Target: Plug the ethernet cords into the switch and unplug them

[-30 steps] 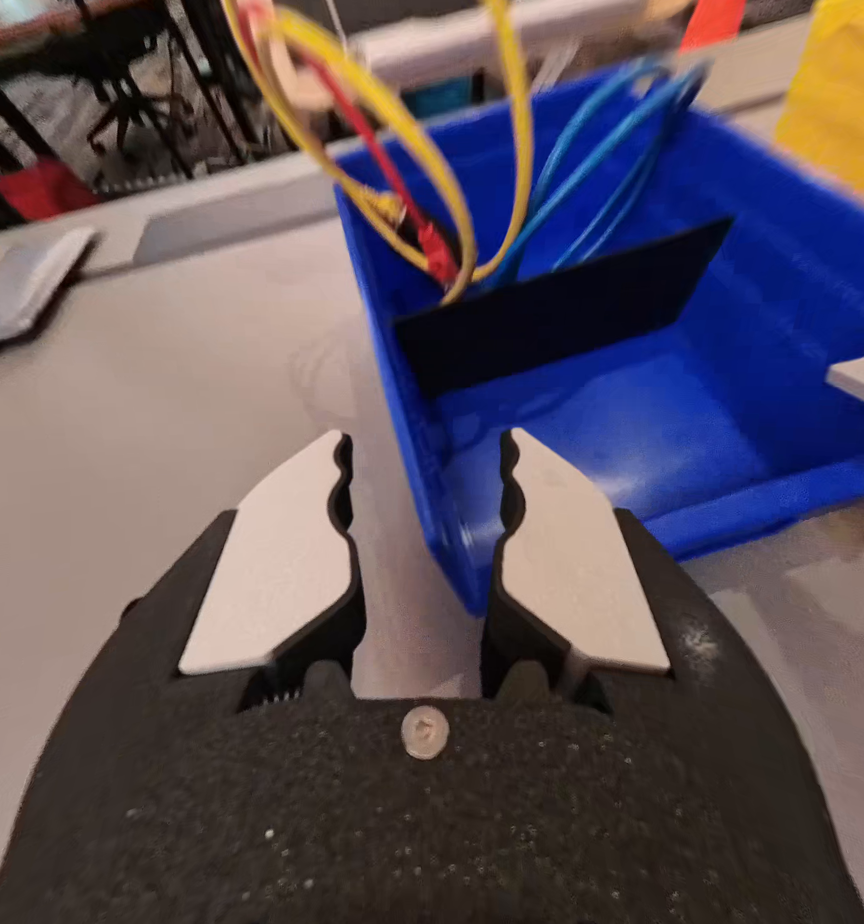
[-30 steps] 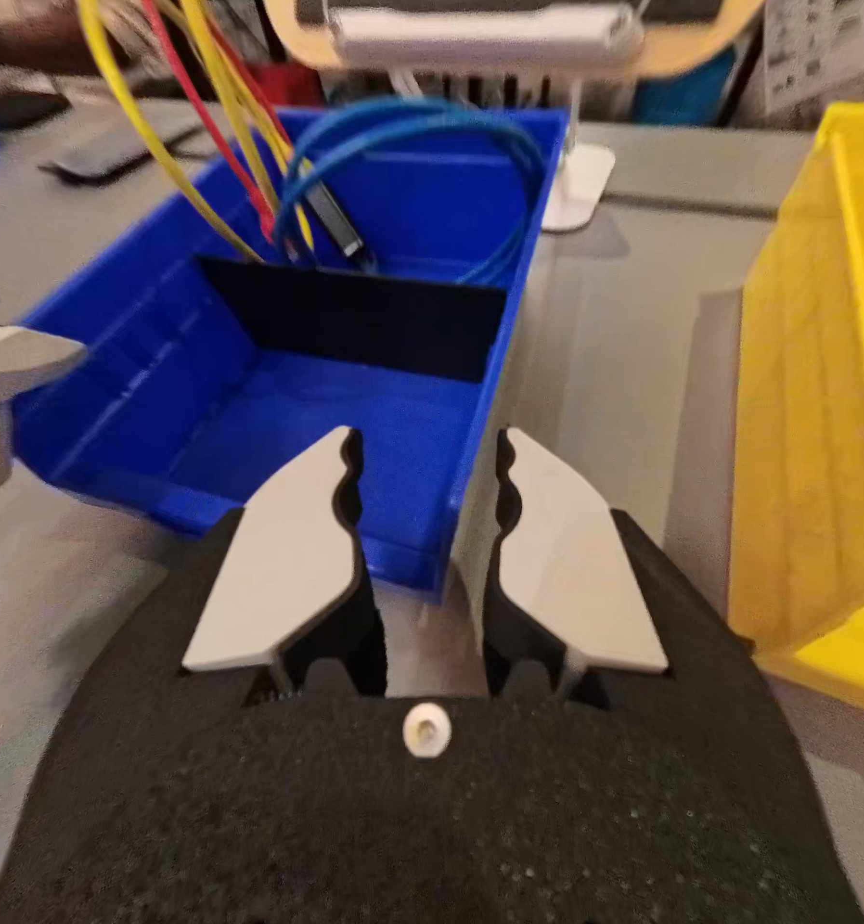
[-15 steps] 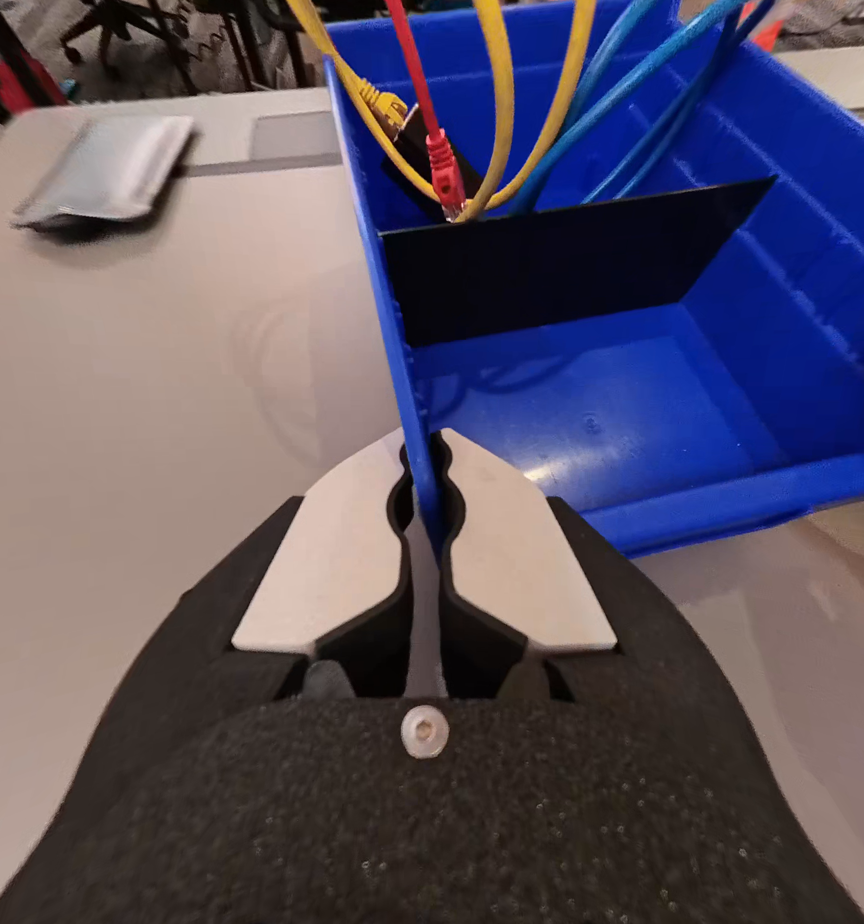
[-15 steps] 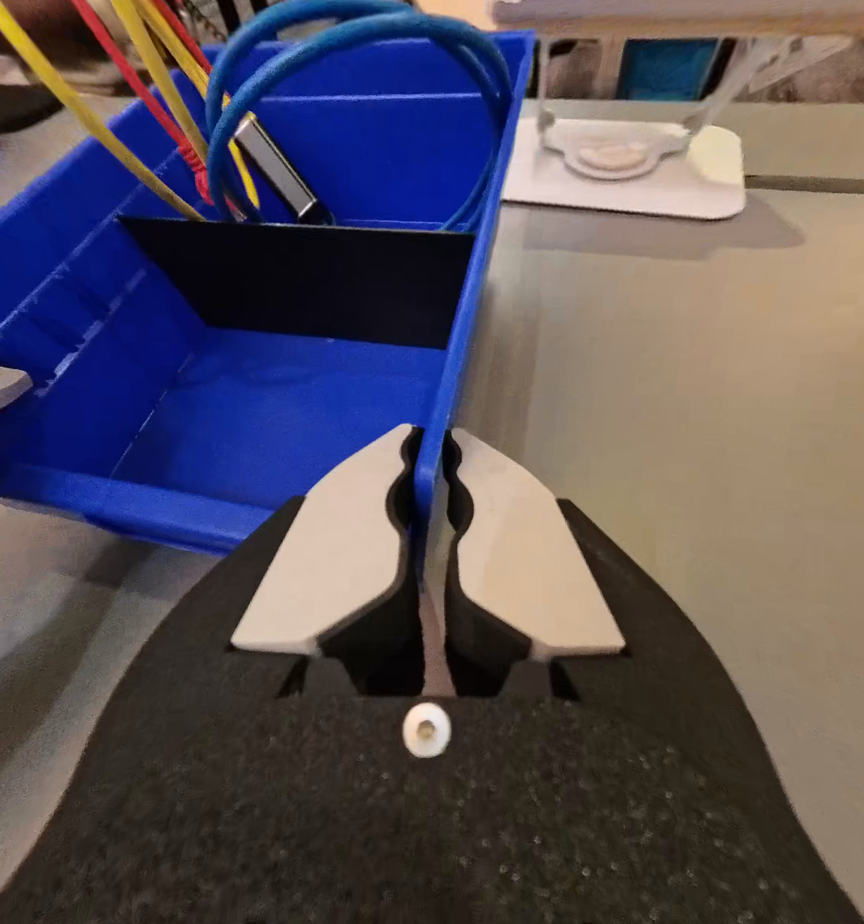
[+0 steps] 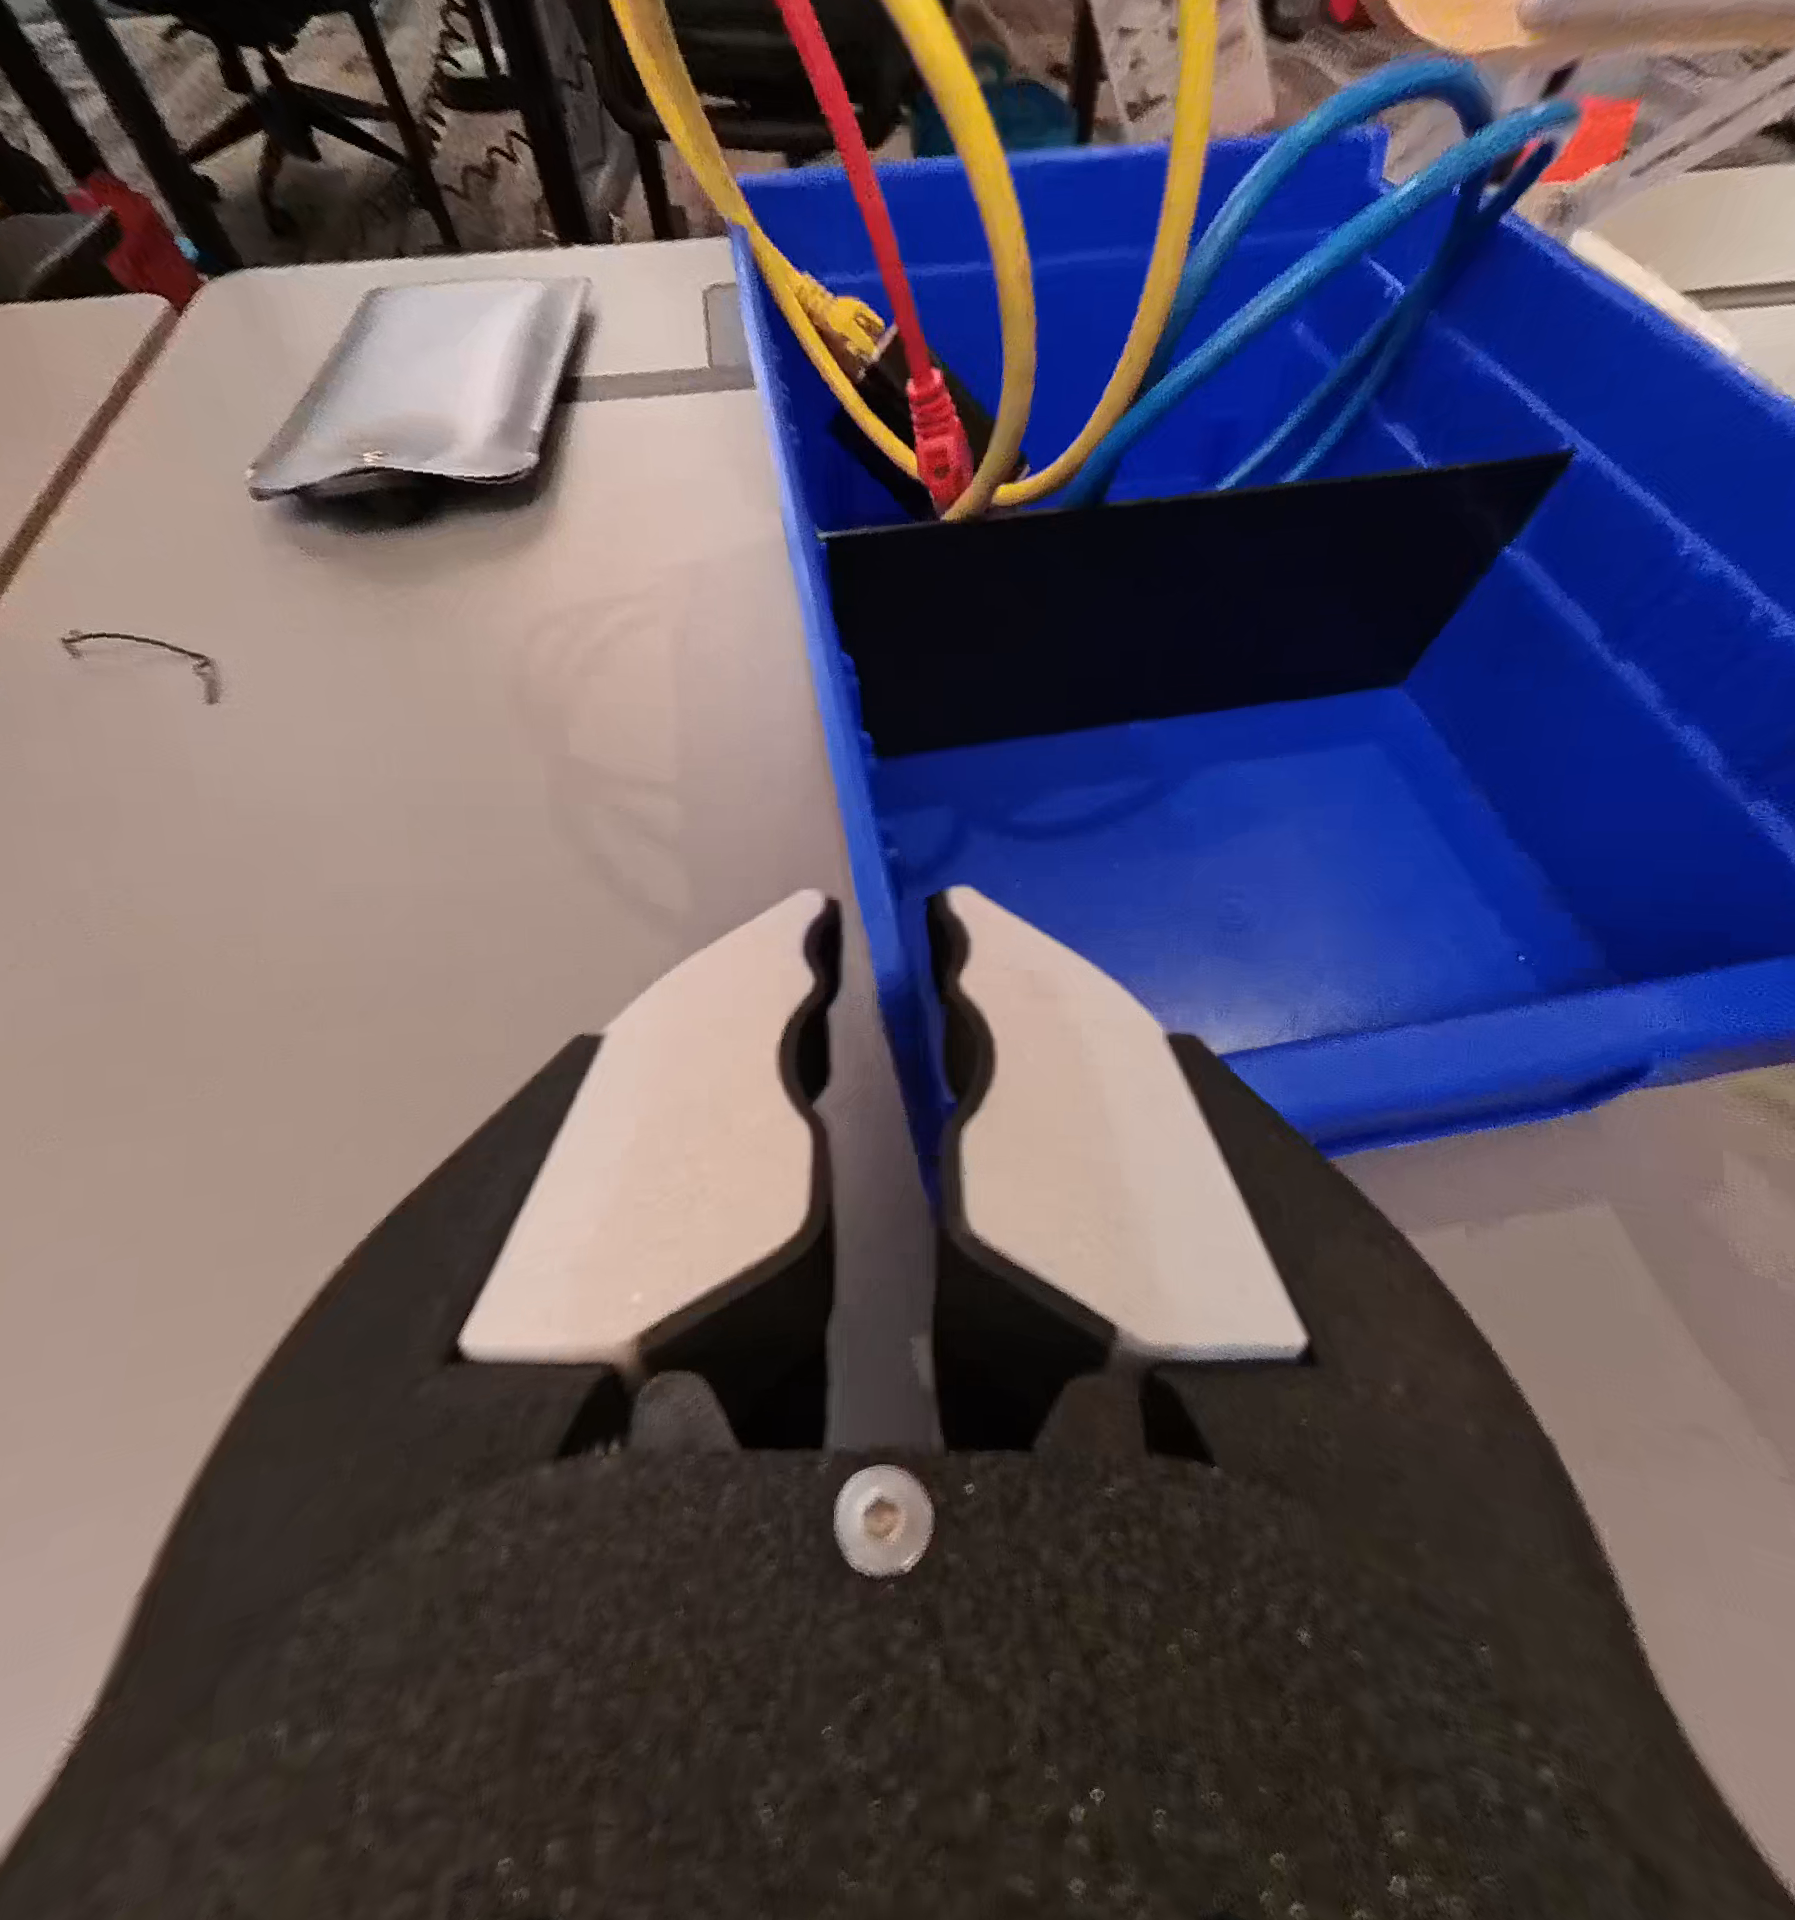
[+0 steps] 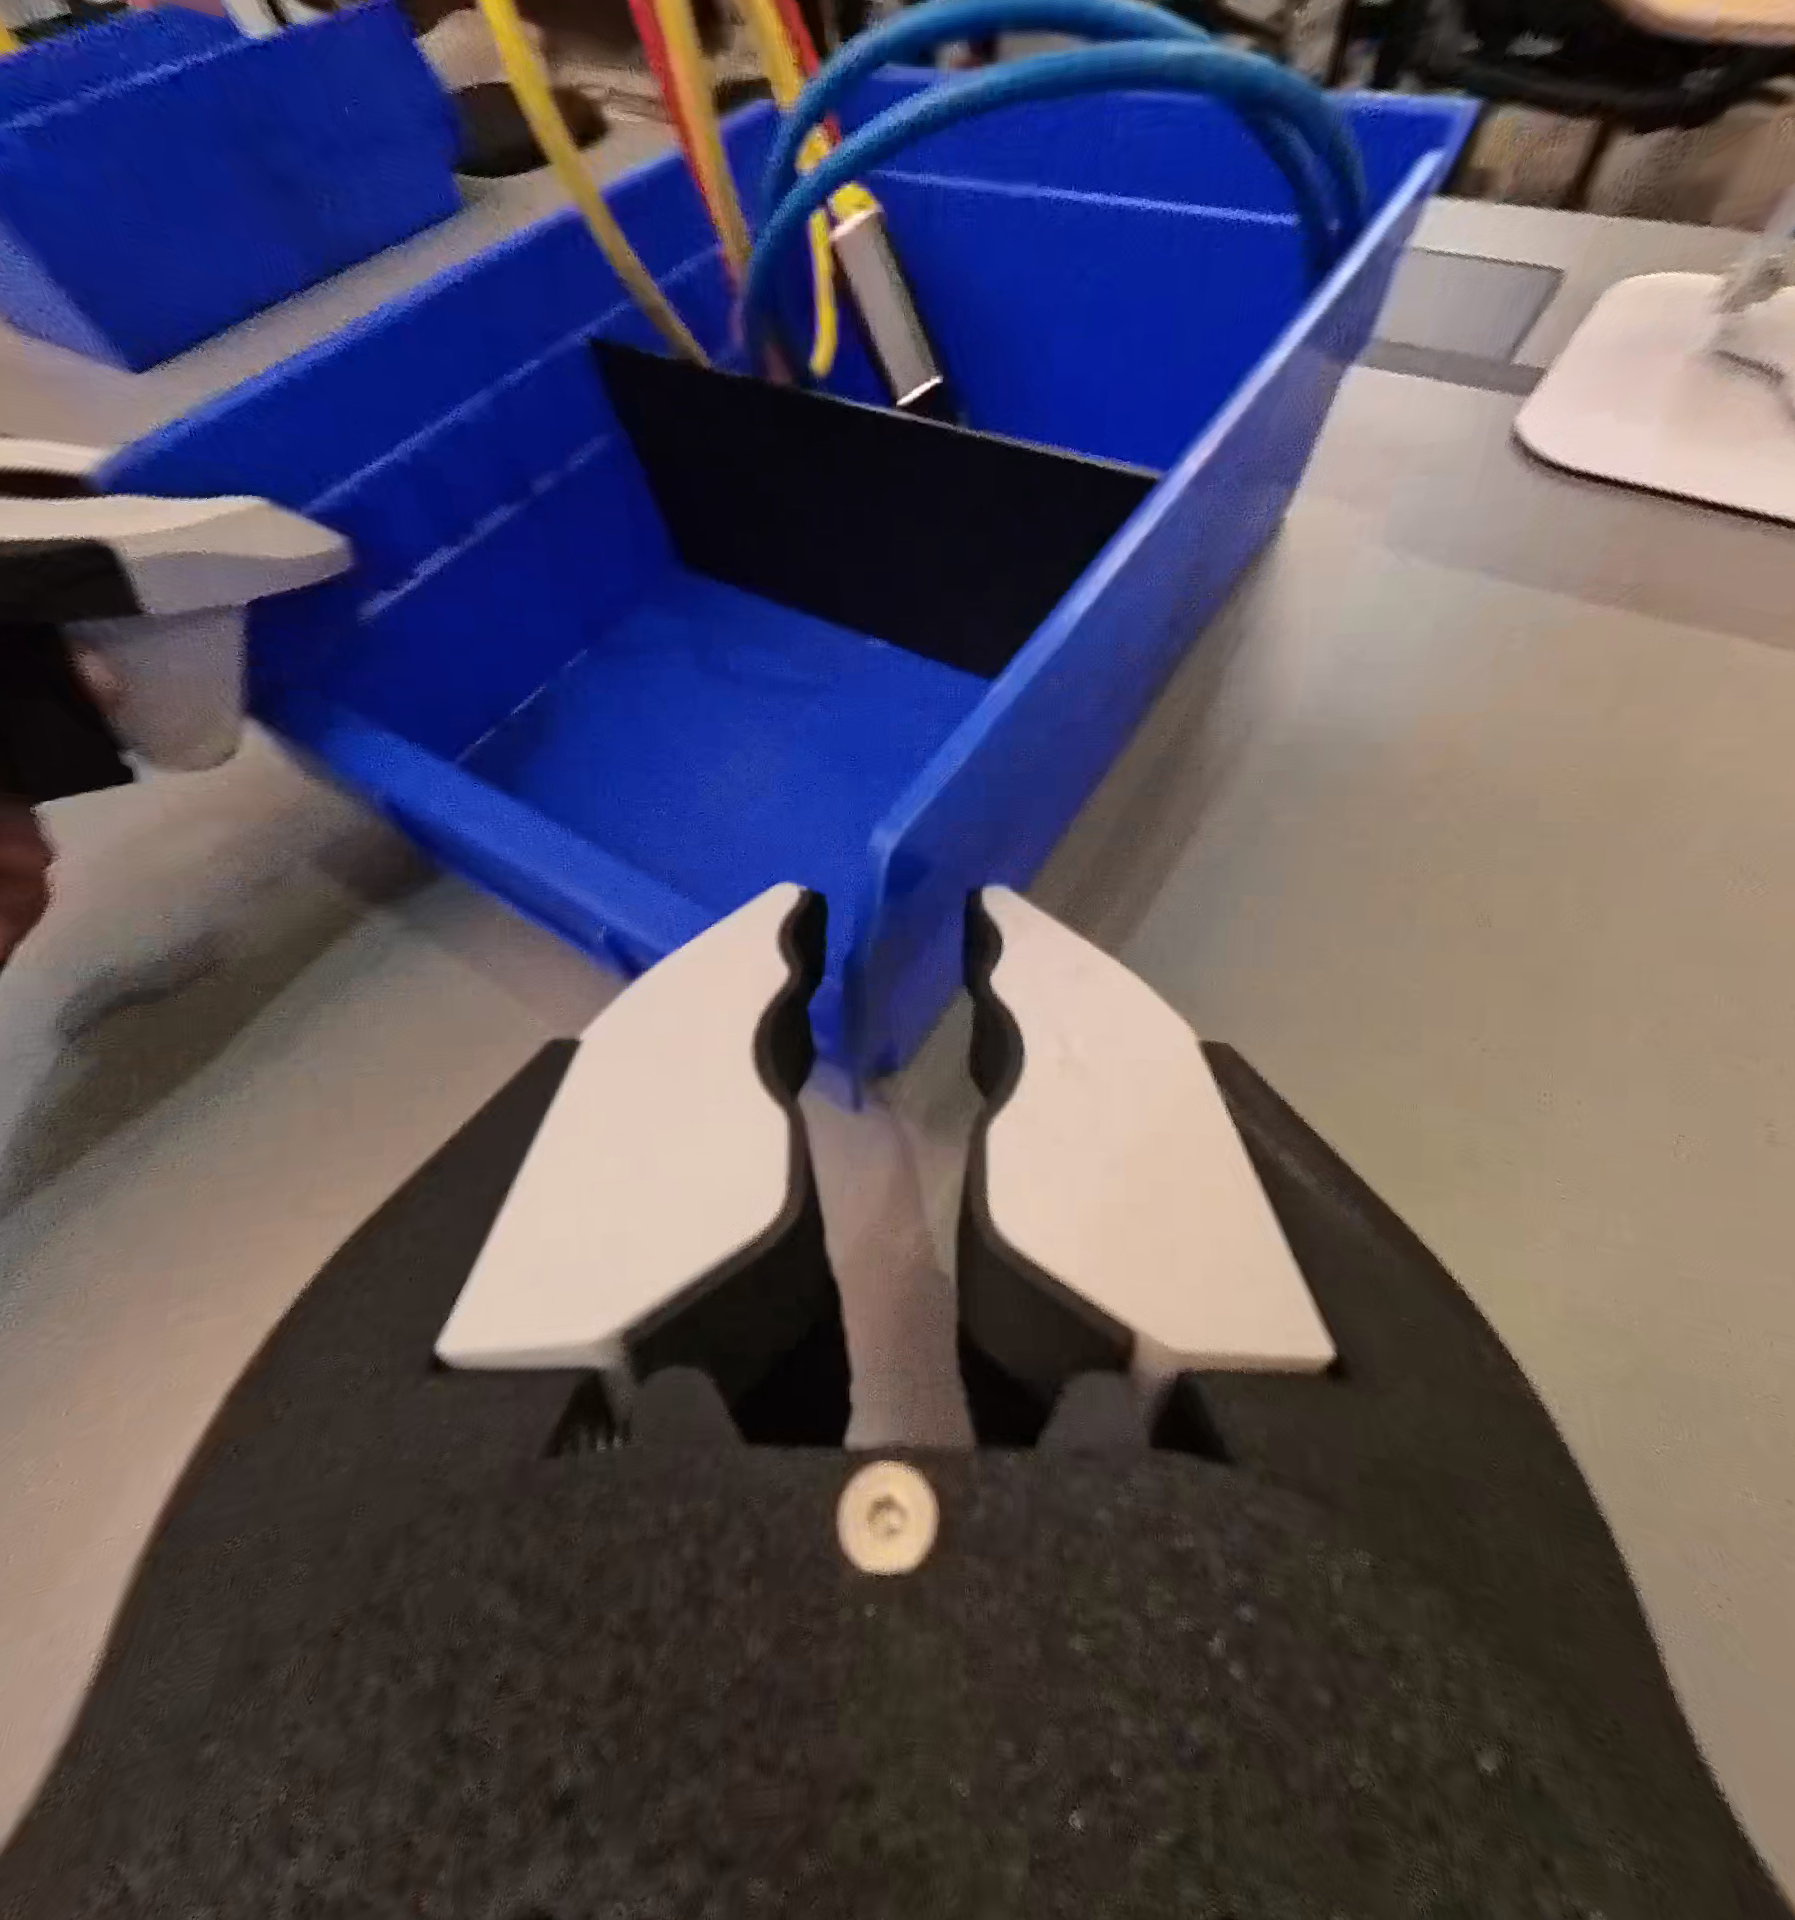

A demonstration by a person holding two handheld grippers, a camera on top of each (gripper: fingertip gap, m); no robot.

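Note:
A blue bin stands on the grey table, split by a black divider. Behind the divider, a dark switch leans in the back compartment with yellow cords, a red cord and blue cords looping up out of it. My left gripper straddles the bin's left wall near the front corner, slightly open. My right gripper straddles the front end of the bin's right wall, open. The switch also shows in the right wrist view.
A grey pouch and a small bent wire lie on the table left of the bin. A second blue bin stands at the far left. A white stand base sits at the far right. The left gripper's finger shows at the bin's left wall. About 20 cm separates my left fingertips from my right. About 20 cm separates my left fingertips from the switch.
Both grippers closed on the bin's side walls half a second ago. Now their fingers have spread apart again, and the right gripper has drawn back to the wall's front end.

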